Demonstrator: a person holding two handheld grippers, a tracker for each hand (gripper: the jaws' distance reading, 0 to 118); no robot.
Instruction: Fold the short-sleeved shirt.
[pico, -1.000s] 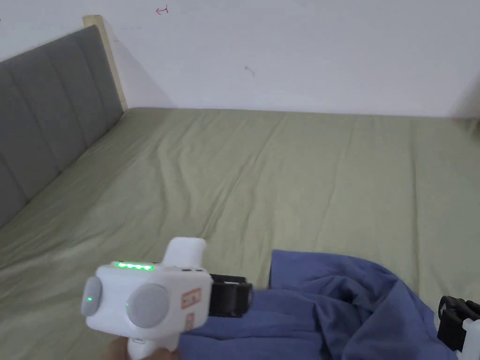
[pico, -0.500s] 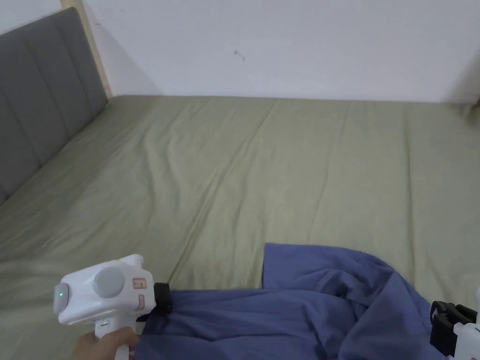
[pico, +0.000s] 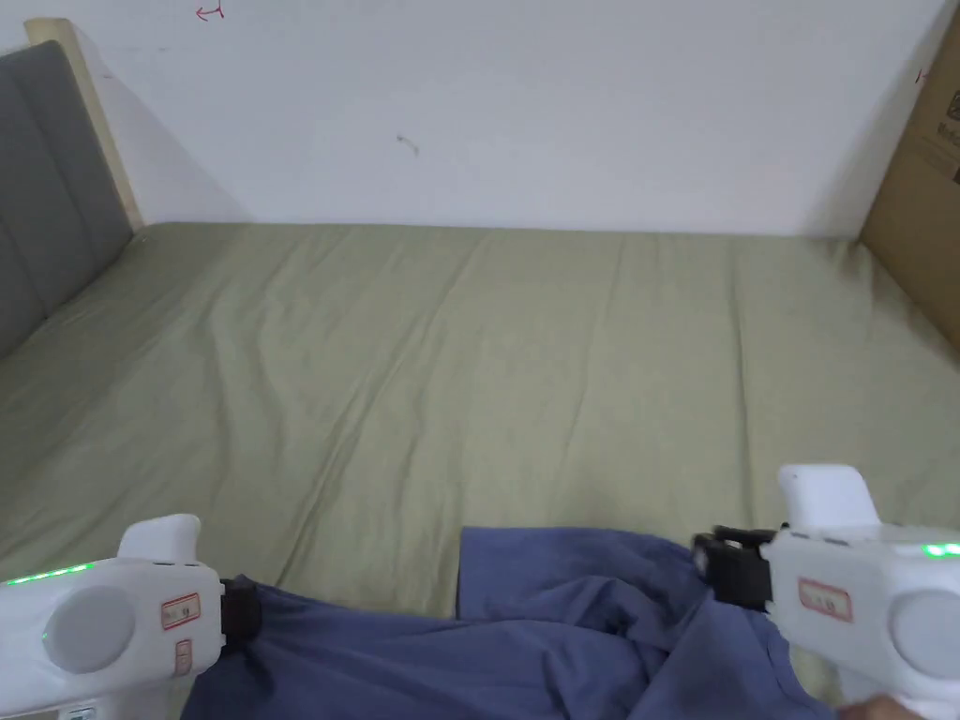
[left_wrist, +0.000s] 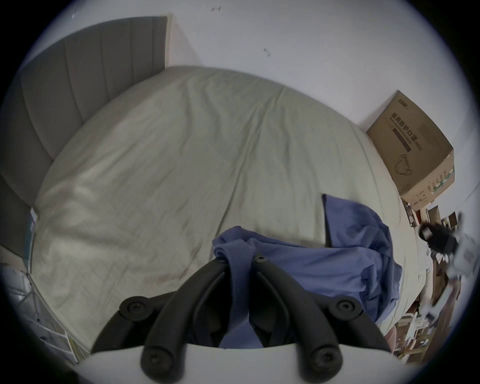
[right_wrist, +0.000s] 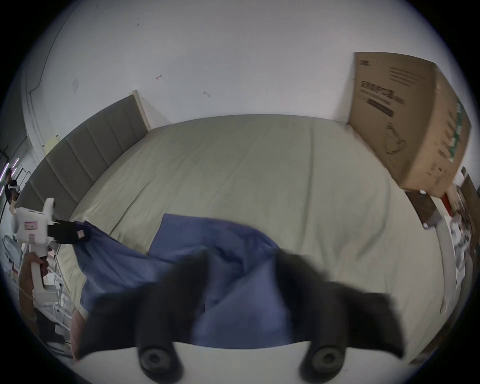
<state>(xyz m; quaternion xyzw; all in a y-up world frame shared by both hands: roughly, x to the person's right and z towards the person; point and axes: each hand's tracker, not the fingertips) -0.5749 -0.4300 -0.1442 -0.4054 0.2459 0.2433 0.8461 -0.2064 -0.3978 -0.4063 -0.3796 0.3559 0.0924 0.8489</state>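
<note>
A blue short-sleeved shirt (pico: 525, 637) lies crumpled at the near edge of the olive-green bed (pico: 525, 356). My left gripper (pico: 246, 609) sits at the shirt's left end. In the left gripper view it (left_wrist: 239, 258) is shut on a bunched fold of the shirt (left_wrist: 337, 259). My right gripper (pico: 712, 562) hovers at the shirt's right side. In the right gripper view its blurred jaws (right_wrist: 242, 254) stand wide apart over the blue cloth (right_wrist: 233, 275), open. That view also shows the left gripper (right_wrist: 83, 232) farther off, holding the shirt's edge.
A grey padded headboard (pico: 47, 187) bounds the bed on the left. A large cardboard box (pico: 923, 206) stands at the far right corner. A white wall runs behind. The wide sheet beyond the shirt carries only wrinkles.
The left gripper has drawn the shirt's edge leftward and lower, stretching the cloth out. The right gripper has come up from the lower right corner to the shirt's right side.
</note>
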